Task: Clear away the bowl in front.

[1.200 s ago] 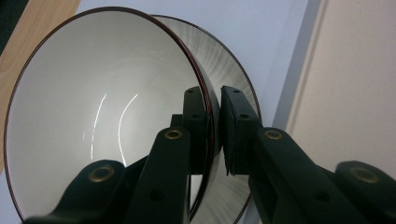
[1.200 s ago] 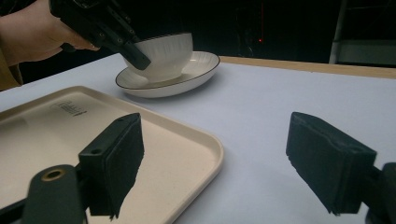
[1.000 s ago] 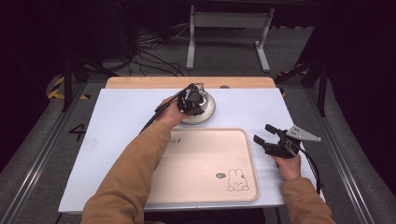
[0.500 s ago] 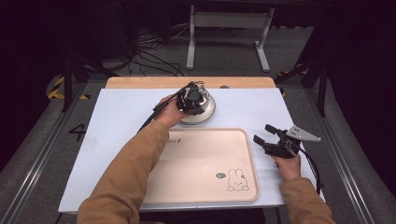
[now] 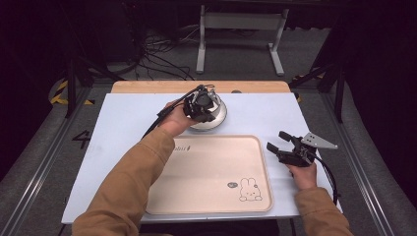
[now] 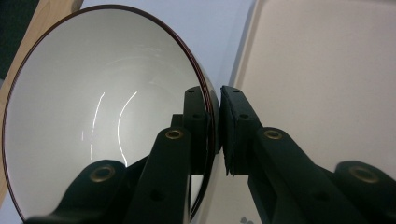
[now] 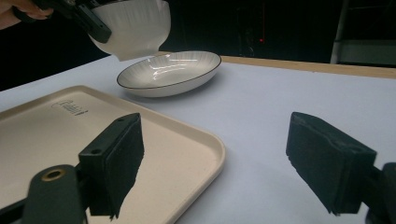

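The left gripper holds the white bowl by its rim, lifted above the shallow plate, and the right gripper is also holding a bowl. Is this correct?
Not entirely. The right gripper holds nothing; the right gripper view shows its jaws apart and empty beside the tray. The left gripper does hold the bowl above the plate.

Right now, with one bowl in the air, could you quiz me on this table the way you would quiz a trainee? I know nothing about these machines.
1. True or false: the left tool pinches the rim of the white bowl.
2. What sits on the table just beneath the raised bowl? A) a shallow dish B) a cup C) a spoon
3. What is between the jaws of the right tool?

Key:
1. True.
2. A.
3. Nothing; its jaws stand apart, beside the tray.
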Demonstrator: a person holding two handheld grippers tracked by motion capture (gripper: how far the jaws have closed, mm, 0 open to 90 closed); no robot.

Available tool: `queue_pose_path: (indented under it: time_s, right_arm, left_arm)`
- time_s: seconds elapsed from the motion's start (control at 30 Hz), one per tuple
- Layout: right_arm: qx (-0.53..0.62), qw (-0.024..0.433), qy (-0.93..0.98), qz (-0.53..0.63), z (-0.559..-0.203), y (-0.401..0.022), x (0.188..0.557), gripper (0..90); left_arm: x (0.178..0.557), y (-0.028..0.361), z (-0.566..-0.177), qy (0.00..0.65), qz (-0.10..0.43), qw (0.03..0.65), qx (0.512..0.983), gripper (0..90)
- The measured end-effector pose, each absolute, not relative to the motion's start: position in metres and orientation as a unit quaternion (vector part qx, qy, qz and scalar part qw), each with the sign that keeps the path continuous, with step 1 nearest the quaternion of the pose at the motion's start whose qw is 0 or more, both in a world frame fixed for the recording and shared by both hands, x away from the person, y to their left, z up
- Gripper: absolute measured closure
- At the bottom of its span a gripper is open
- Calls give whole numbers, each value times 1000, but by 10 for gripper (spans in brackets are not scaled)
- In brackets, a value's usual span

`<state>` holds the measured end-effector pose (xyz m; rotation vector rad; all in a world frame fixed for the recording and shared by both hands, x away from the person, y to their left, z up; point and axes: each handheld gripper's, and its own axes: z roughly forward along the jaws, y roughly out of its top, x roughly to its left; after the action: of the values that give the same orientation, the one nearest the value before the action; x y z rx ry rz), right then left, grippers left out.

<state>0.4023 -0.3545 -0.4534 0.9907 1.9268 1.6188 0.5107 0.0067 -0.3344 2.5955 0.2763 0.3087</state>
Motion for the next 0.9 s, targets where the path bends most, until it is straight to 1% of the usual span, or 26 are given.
queue_pose_path:
  time_s: [0.33,0.5,0.9]
  right_arm:
    - [358,216,696,584,-454,-354,402,195]
    - [357,216,696,585,-454,-354,402,195]
    - [355,214,697,585,-454,-354,402,195]
  left_arm:
    - [493,7,-320,93,107,246,959,820]
    - [481,9,-314,86,98,256,958,822]
    - [456,11,-304,65,92,257,960,823]
